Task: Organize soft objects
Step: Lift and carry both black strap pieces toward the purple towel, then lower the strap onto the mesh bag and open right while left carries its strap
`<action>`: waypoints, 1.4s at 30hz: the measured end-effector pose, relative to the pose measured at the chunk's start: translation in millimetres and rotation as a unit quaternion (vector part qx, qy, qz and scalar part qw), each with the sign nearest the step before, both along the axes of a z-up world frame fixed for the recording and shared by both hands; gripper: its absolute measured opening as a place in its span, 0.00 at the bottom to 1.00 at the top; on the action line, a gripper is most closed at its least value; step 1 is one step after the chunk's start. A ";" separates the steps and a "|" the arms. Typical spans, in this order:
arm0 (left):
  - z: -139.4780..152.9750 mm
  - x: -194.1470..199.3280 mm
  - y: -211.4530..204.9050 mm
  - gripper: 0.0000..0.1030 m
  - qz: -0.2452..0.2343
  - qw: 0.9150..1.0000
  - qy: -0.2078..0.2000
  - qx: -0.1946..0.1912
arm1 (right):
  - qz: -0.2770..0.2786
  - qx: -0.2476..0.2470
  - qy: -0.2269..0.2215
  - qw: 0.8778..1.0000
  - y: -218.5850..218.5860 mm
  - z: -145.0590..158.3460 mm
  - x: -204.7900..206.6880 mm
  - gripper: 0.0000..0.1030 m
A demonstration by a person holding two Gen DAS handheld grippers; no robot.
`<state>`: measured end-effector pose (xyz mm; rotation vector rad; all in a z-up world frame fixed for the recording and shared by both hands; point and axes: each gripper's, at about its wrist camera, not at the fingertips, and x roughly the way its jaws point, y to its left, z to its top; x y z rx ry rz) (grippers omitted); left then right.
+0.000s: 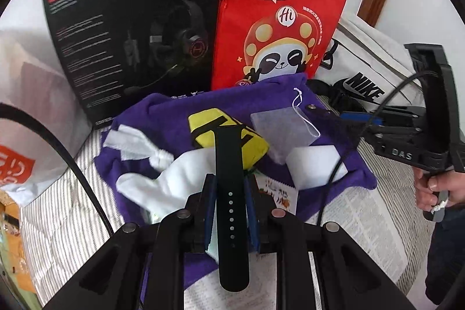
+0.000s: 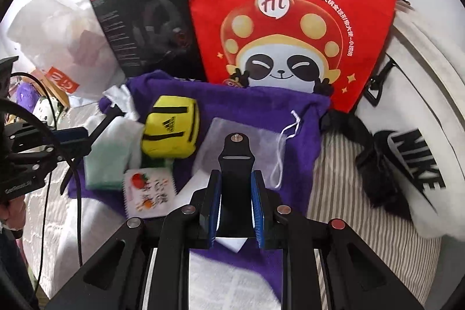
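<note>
Left gripper [image 1: 229,205] is clamped on the holed black strap [image 1: 231,164]; right gripper [image 2: 235,202] is clamped on the pin strap [image 2: 236,164], both above the purple cloth [image 2: 247,106]. Strap ends appear unconnected.

Bright daylight, fisheye warp, slight blur

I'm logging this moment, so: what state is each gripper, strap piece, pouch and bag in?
left gripper: shut on holed watch strap
right gripper: shut on strap piece with pin
mesh pouch: flat, drawstring loose
red paper bag: upright
purple cloth: spread out
</note>
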<state>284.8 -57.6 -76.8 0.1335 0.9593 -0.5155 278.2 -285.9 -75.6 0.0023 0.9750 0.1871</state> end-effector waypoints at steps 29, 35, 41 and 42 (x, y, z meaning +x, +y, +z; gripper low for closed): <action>-41.1 25.5 -35.9 0.19 -0.041 0.999 0.029 0.013 | -0.023 0.001 0.043 0.999 -16.0 -61.8 33.7 0.20; -43.0 28.8 -38.1 0.19 -0.045 0.998 0.029 0.018 | -0.025 0.000 0.044 0.999 -16.5 -65.9 34.9 0.20; -46.6 32.6 -37.9 0.19 -0.044 0.998 0.031 0.016 | -0.019 -0.003 0.043 0.999 -13.0 -64.8 35.0 0.20; -46.7 32.8 -38.2 0.19 -0.045 0.998 0.030 0.017 | -0.019 -0.004 0.042 0.999 -12.6 -63.8 34.5 0.20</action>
